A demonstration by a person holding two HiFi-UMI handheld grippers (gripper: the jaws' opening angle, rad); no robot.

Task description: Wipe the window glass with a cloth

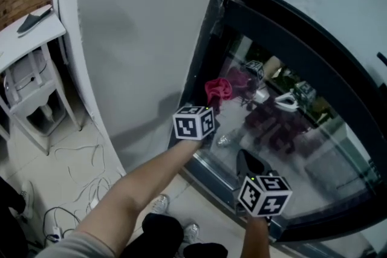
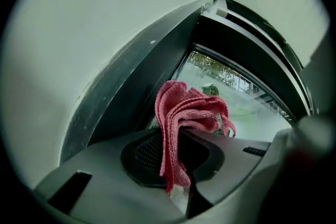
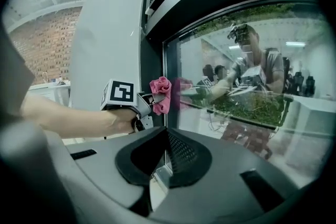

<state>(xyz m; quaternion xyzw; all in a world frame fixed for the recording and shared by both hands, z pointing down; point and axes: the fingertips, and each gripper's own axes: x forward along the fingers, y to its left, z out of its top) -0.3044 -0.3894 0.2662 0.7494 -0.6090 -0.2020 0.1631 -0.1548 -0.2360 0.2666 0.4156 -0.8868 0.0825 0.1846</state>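
Note:
The pink cloth (image 1: 219, 90) is bunched against the lower left corner of the window glass (image 1: 314, 154), beside the dark frame. My left gripper (image 1: 208, 107) is shut on it, and the left gripper view shows the cloth (image 2: 181, 113) pinched between the jaws of that gripper (image 2: 181, 136) with folds sticking out toward the pane. The right gripper view has the cloth (image 3: 160, 93) at the left gripper (image 3: 149, 102), just at the glass edge. My right gripper (image 1: 245, 159) hangs lower and to the right, near the bottom of the pane. Its jaws (image 3: 167, 136) are shut with nothing in them.
A dark window frame (image 1: 208, 27) runs up beside a white wall panel (image 1: 133, 27). A white table (image 1: 30, 39) with a dark object stands at the left. Loose cables (image 1: 84, 178) lie on the tiled floor. The glass reflects a person and the grippers.

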